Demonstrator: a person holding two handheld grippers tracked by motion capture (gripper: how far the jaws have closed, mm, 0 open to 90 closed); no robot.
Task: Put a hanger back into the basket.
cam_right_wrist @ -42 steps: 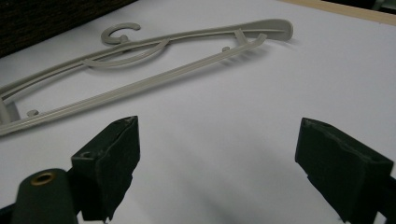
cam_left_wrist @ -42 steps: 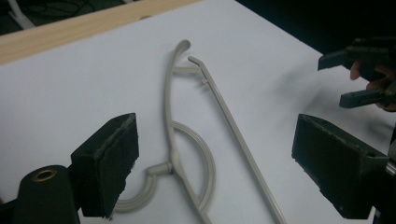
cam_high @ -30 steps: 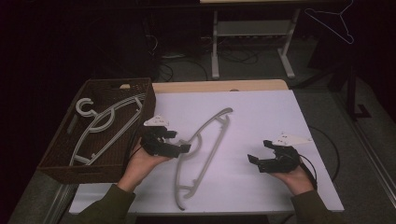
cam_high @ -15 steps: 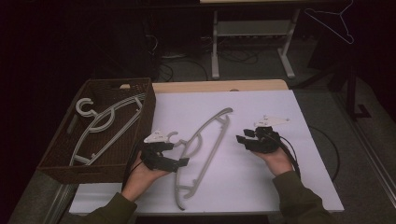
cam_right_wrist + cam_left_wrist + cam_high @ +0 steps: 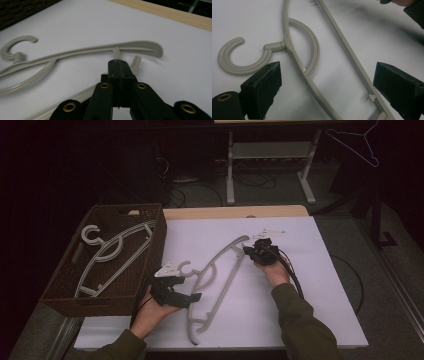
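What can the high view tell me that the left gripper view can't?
From above you get a brown basket holding a second hanger, and the shut right gripper at the far end of the grey hanger. Up close, the left gripper view gives fine detail: a small peg on that hanger's bar, and the left gripper, whose jaws have just been opening and stand wide on either side of it. Both share the grey hanger lying on the white table.

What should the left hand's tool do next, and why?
Probably close the left gripper on the hanger: its fingers, which have just been opening, stand wide on either side of both bars near the hook, not yet touching.
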